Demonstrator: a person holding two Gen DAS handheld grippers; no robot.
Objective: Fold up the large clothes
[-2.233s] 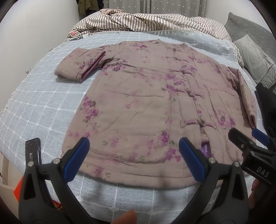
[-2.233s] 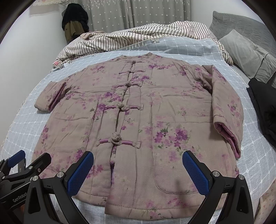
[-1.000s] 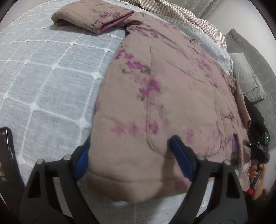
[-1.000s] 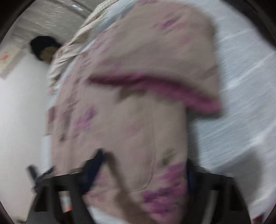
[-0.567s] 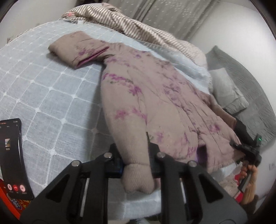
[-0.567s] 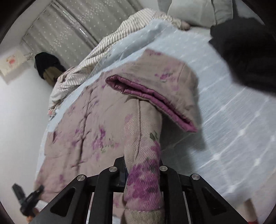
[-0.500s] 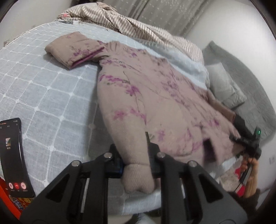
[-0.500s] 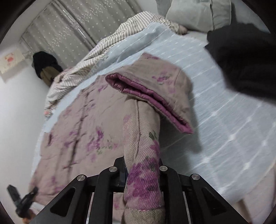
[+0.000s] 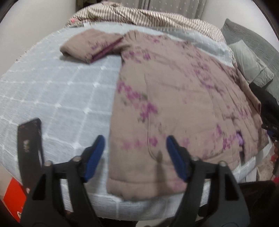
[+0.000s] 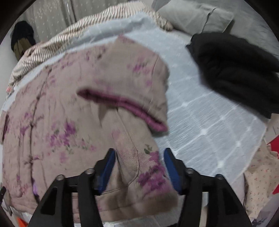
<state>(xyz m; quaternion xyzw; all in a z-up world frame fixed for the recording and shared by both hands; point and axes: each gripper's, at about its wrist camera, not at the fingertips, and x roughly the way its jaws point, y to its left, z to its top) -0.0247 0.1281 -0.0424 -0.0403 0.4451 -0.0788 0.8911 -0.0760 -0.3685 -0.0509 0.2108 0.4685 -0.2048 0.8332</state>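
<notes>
Now both tongs stand apart, having let go of the jacket's hem corners they pinched half a second ago: the left tongs (image 9: 134, 157) straddle one corner, the right tongs (image 10: 138, 170) the other. The jacket (image 9: 174, 97) lies flat on the bed (image 9: 52, 97), apparently pulled straight and ready for a first fold. It is padded, mauve and flower-printed, with rolled cuffs.

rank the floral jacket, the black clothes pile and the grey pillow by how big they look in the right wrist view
1. Floral jacket, largest by far, filling the left and middle of the frame.
2. Black clothes pile, clearly smaller.
3. Grey pillow, smallest as seen, though it lies farthest from the camera and is cut by the frame edge, so its true size stays unsure.
</notes>
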